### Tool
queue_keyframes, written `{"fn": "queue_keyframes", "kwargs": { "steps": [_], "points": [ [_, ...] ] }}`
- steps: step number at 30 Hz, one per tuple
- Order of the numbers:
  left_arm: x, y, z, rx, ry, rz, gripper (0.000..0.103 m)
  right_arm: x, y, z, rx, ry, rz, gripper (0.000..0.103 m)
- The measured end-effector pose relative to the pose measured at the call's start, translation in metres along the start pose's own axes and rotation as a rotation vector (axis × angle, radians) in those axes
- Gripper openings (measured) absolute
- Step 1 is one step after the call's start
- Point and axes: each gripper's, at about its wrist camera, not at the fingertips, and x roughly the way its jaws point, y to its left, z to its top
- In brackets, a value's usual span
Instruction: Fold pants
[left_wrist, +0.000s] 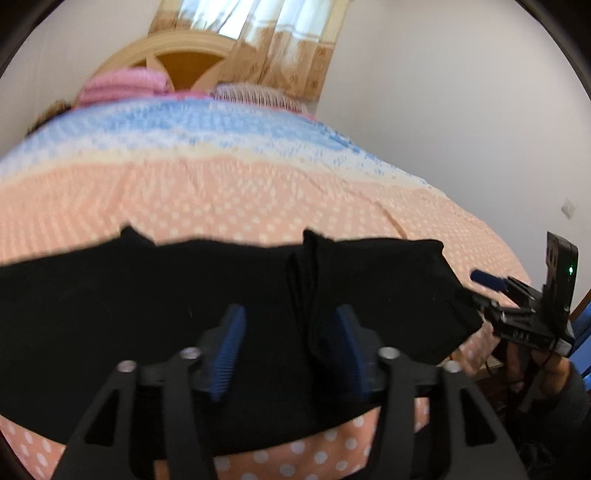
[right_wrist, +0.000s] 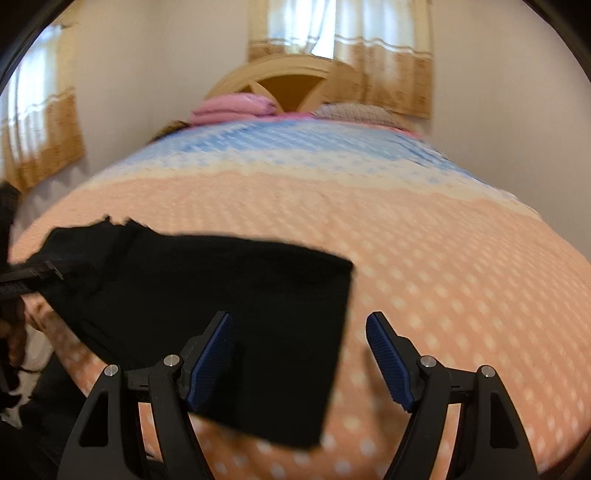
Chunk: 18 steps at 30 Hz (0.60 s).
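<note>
Black pants lie folded on a peach dotted bedspread, close to the bed's near edge. My left gripper hovers low over them, open, with a raised fold of the fabric running between its blue pads. The pads do not press on it. In the right wrist view the pants reach in from the left, and their right edge lies between the fingers of my right gripper, which is open. The right gripper also shows at the pants' right end in the left wrist view.
The bedspread turns blue toward the headboard. Pink folded bedding and a pillow rest there. Curtains hang behind. A person's hand holds the right gripper past the bed's right edge.
</note>
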Motion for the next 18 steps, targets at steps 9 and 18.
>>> {"fn": "queue_keyframes", "kwargs": {
  "steps": [9, 18],
  "points": [
    [0.023, 0.000, -0.015, 0.058, 0.074, 0.059, 0.066, 0.003, -0.010, -0.019, -0.029, 0.074, -0.038, 0.075],
    [0.003, 0.023, -0.008, 0.033, 0.042, 0.098, 0.066, -0.001, 0.022, 0.015, -0.060, -0.045, 0.054, 0.075]
  ]
}}
